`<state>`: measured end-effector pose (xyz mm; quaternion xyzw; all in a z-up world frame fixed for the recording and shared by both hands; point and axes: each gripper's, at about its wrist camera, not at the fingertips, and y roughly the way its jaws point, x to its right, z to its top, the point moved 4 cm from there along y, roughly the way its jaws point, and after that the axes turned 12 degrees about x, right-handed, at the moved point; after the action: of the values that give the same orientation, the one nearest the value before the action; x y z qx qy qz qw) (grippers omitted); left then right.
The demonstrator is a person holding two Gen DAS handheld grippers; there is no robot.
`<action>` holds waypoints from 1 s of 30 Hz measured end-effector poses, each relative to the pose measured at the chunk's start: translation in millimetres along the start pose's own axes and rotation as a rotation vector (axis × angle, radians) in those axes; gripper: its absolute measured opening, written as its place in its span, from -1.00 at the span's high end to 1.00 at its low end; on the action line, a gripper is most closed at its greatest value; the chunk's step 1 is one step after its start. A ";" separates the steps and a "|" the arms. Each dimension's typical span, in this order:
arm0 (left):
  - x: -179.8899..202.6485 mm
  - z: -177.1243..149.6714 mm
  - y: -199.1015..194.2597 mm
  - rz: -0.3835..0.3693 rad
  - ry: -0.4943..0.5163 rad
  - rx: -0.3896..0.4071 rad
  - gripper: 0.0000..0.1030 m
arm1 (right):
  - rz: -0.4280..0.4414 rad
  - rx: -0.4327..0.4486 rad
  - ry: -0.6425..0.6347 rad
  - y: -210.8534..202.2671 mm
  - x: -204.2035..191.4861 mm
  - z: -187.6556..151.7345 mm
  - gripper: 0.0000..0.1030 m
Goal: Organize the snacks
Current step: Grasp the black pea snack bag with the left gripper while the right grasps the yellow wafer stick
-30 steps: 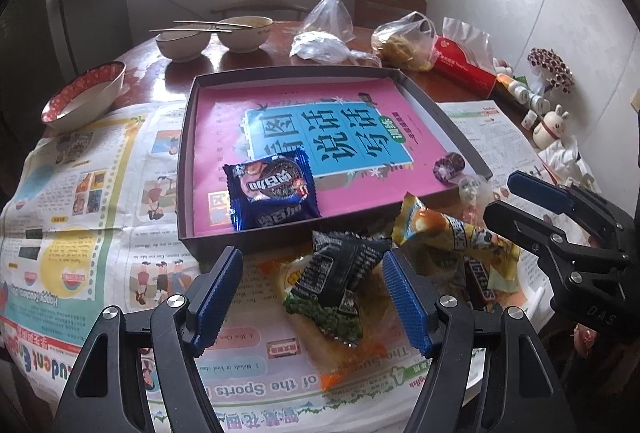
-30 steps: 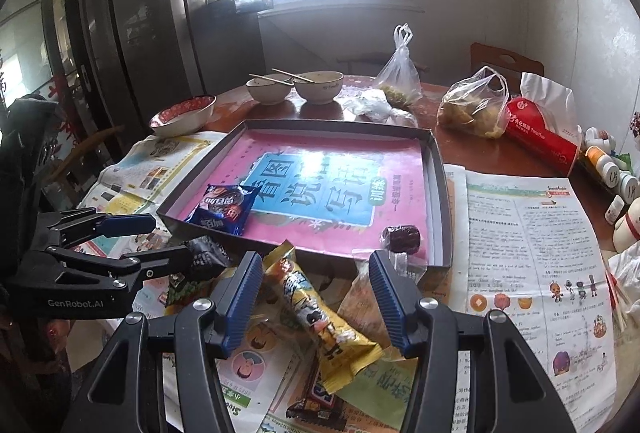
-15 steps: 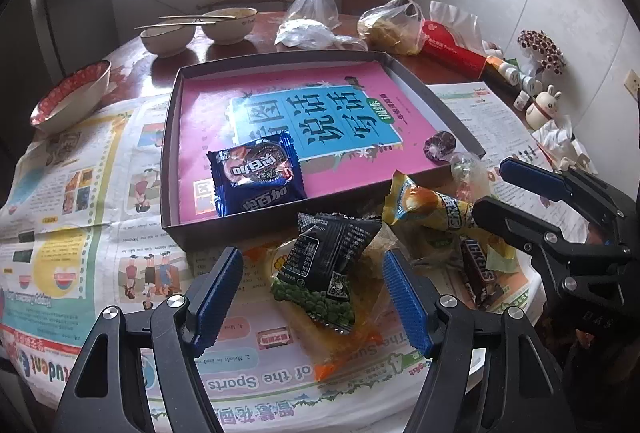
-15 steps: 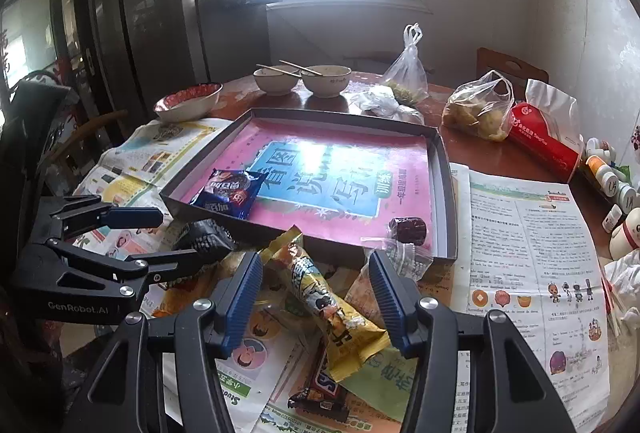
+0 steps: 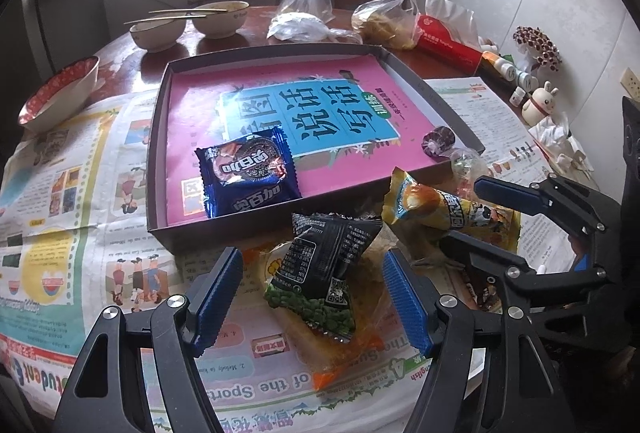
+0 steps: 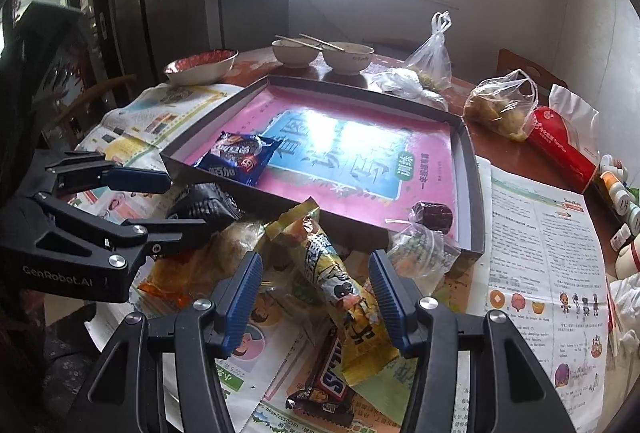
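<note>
left gripper [image 5: 312, 297], jaws spread, now sits lower and straddles the black pea packet [image 5: 324, 273], set to pinch. right gripper [image 6: 316, 297], also spread, brackets the yellow snack [image 6: 340, 281]. tray [image 5: 240, 229] just beyond already holds the blue cookie pack [image 5: 248, 177].

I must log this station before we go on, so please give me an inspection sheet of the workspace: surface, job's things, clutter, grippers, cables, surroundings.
Surface: round wooden table, mostly covered with newspaper.
Job's things: shallow tray holds a blue cookie pack and a dark round candy; black snack pack, yellow snack tube and chocolate bar lie outside on the newspaper.
Clutter: two bowls with chopsticks, red-rimmed bowl, plastic bags, red tissue pack, small bottles.
Grippers: left gripper open around the black snack pack; right gripper open around the yellow snack tube.
Cables: nothing seen.
Surroundings: bright window, chair, dark cabinet.
</note>
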<state>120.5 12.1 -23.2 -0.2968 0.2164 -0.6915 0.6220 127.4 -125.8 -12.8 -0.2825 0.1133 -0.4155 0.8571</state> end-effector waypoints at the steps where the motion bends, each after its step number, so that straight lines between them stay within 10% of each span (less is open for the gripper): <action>1: 0.4 -0.1 1.4 0.002 0.000 -0.002 -0.44 | 0.002 -0.001 -0.001 1.9 0.0 0.0 -0.07; 30: -1.5 -0.7 18.1 -0.012 -0.031 -0.007 -0.14 | 0.056 0.002 0.024 14.9 6.2 -2.6 0.56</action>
<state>133.4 11.2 -36.0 -0.3109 0.2075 -0.6898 0.6200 139.8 -124.2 -23.4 -0.2734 0.1310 -0.3947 0.8674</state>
